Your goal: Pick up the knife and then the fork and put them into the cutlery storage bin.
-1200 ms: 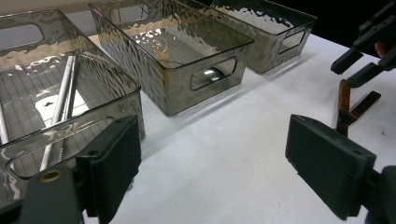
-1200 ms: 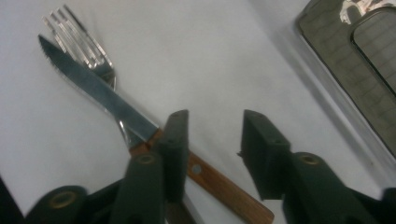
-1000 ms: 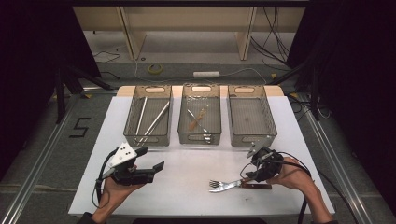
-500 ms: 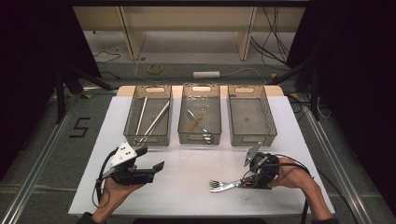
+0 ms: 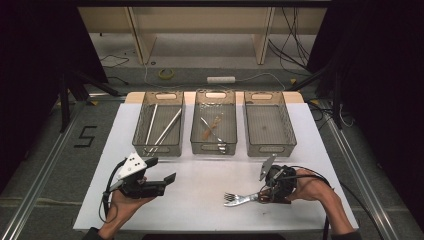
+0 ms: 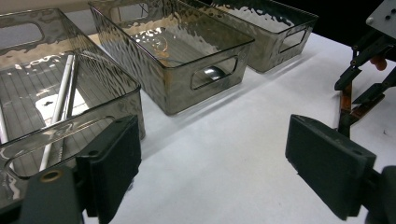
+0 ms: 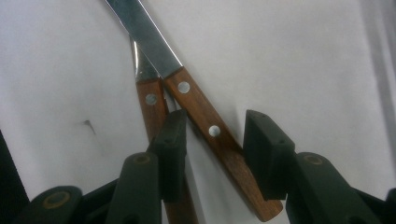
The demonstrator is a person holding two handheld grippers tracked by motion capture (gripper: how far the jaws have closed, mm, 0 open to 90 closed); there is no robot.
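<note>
My right gripper [image 7: 212,140] has just been closing, knife [image 7: 194,107] handle between its jaws, not yet pinched; stiff, light, wood grips better than blade; left gripper [image 6: 210,172] released

Three clear plastic bins [image 5: 214,127] stand in a row on the counter [image 5: 200,180]. The left bin [image 5: 159,125] holds what look like three long thin rods, though glare makes that count uncertain. The middle bin holds a few utensils, too small to number. The right bin [image 5: 269,125] holds nothing countable. Two wooden-handled pieces lie on the counter: one fork [image 5: 240,199] and one knife [image 7: 187,88]. Two grippers are present, the left gripper [image 5: 160,175] and the right gripper [image 5: 264,196].
</note>
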